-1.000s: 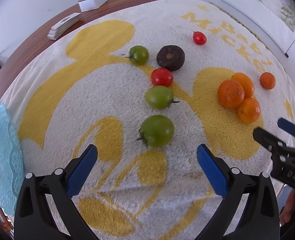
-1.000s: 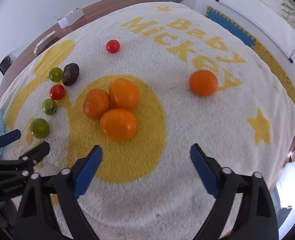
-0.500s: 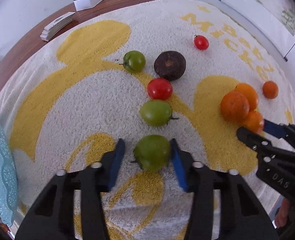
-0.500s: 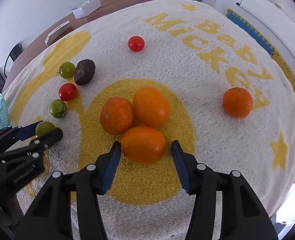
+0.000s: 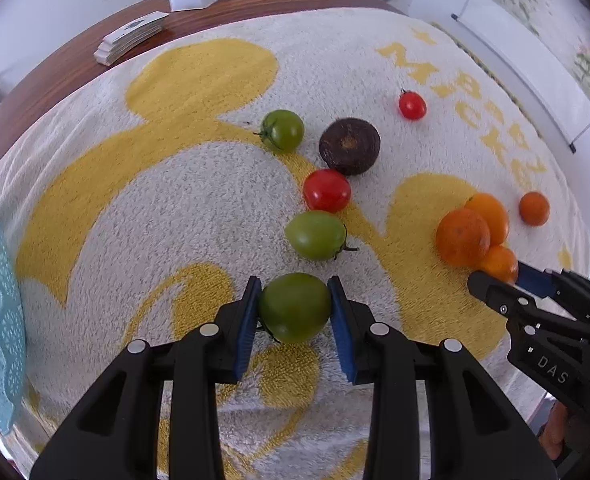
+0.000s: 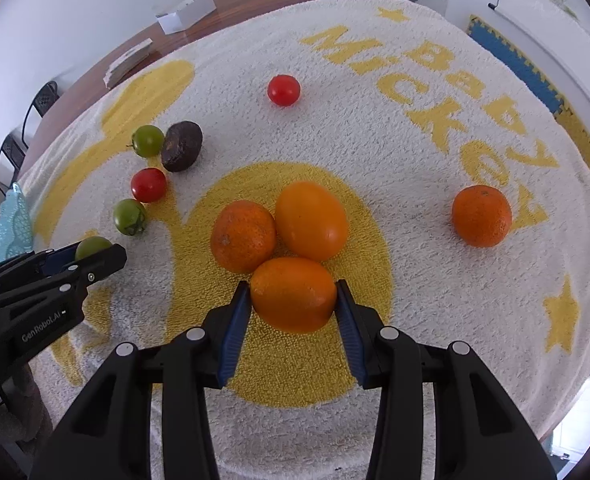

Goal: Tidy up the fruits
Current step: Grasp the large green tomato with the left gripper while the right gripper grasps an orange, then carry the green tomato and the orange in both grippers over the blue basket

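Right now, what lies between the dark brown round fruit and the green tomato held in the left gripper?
In the left wrist view, a red tomato and a second green tomato lie between the dark brown round fruit and the held green tomato.

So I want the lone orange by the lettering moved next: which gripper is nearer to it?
Right. The right gripper holds an orange near the lone orange; the left gripper grips a green tomato farther off.

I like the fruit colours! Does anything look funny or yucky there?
One does: the dark brown wrinkled fruit beside the far green tomato looks shrivelled, unlike the bright fruit around it. Nothing looks spilled.
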